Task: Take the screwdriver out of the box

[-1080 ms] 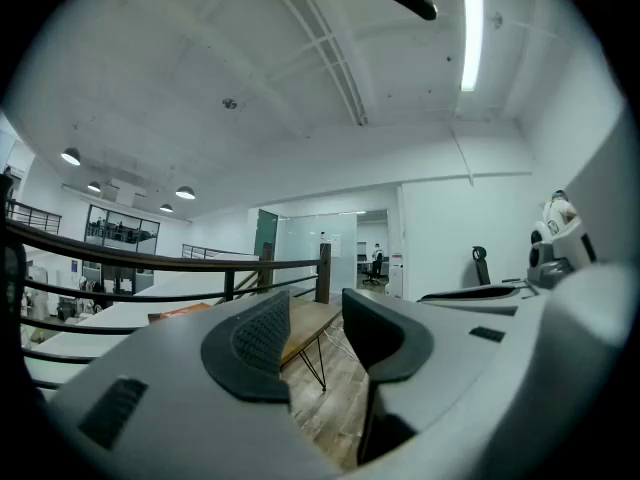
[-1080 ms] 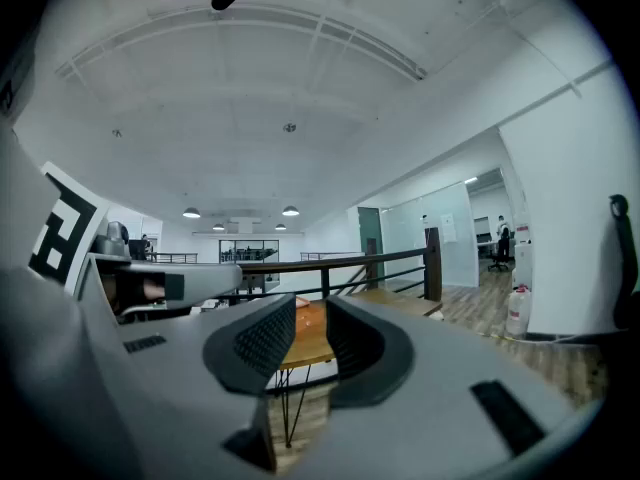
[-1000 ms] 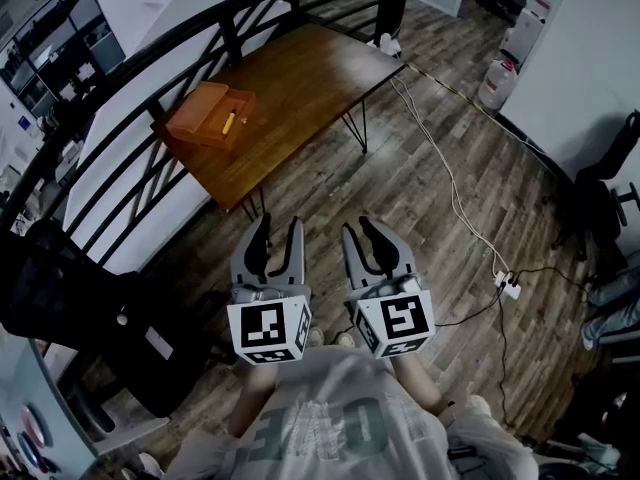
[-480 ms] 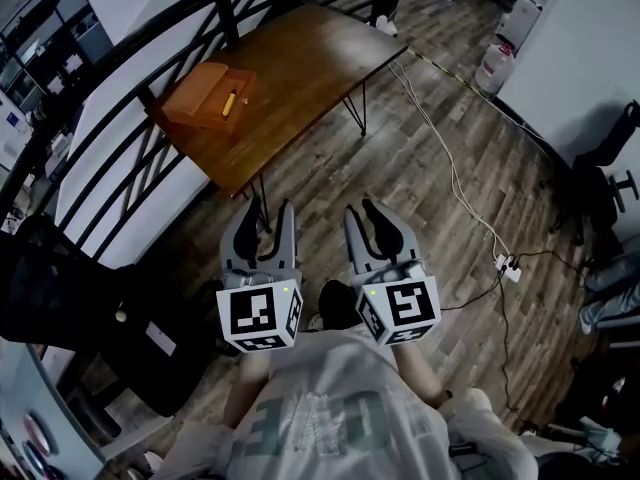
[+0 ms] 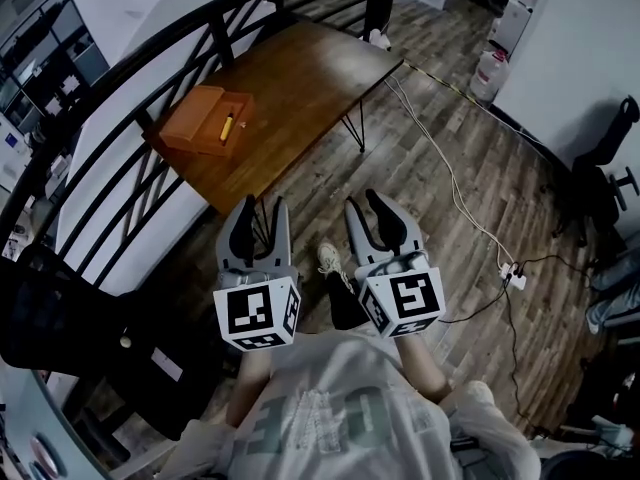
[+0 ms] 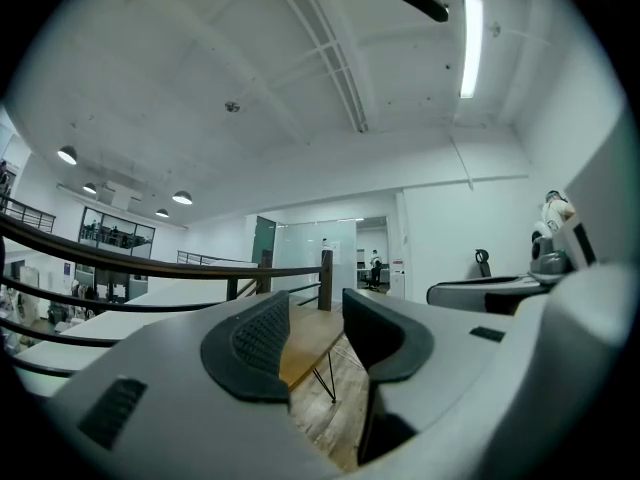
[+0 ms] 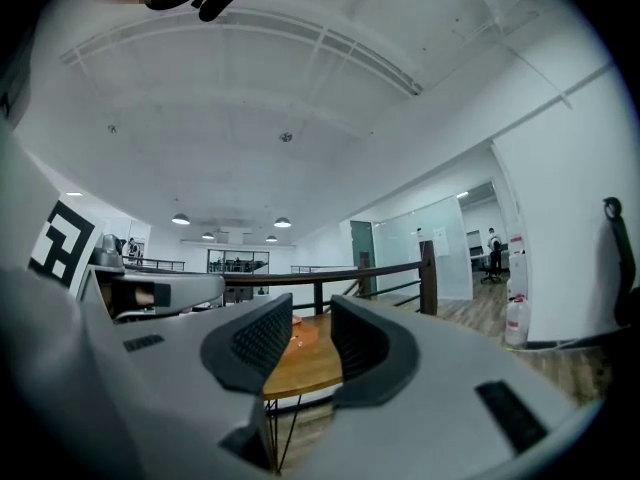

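Pointing up the frame at lower centre of the head view, the left gripper (image 5: 265, 208) and right gripper (image 5: 365, 206) sit side by side, each with a marker cube at its back. Both have their jaws partly apart with nothing between the pads. Through each gap the gripper views show only a table edge and floor. A shoe (image 5: 328, 258) shows between the two grippers, and the person's shirt (image 5: 340, 418) fills the bottom edge.

Well apart from them, in the upper left, a brown table (image 5: 310, 68) stands beside a dark railing (image 5: 150, 53). An orange box (image 5: 195, 118) rests near the table's left end. The yellow-handled screwdriver (image 5: 228, 125) lies in its open part, untouched. A cable (image 5: 440, 163) runs across the wood floor at right.
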A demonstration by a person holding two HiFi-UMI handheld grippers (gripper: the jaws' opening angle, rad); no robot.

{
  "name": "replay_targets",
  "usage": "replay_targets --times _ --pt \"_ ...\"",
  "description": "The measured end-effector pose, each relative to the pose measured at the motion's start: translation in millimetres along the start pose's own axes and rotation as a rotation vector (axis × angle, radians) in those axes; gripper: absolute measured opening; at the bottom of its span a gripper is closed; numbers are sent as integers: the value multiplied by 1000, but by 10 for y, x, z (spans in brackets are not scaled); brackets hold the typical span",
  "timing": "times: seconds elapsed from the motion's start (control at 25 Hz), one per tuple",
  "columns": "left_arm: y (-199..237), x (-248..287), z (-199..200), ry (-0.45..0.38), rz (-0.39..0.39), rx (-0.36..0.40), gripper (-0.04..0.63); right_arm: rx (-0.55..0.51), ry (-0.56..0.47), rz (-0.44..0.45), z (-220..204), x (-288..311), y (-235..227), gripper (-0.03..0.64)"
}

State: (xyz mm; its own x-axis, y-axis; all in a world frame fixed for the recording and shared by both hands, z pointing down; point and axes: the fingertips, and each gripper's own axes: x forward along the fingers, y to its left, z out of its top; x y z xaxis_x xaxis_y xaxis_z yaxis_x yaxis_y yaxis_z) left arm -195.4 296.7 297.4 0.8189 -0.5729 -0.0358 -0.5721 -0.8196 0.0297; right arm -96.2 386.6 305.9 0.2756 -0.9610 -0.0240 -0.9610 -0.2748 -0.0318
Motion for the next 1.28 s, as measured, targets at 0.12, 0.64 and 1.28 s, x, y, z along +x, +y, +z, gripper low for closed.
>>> replay_targets --times 0.12,0.64,1.28 --pt "27 161 -39 -21 5 3 164 -6 -18 16 -35 204 -76 117" --pt "412 1430 -371 24 105 27 164 -13 19 76 -326 1515 -659 127" --pt "1772 3639 76 30 430 80 164 -91 61 354 -1 4258 -1072 129"
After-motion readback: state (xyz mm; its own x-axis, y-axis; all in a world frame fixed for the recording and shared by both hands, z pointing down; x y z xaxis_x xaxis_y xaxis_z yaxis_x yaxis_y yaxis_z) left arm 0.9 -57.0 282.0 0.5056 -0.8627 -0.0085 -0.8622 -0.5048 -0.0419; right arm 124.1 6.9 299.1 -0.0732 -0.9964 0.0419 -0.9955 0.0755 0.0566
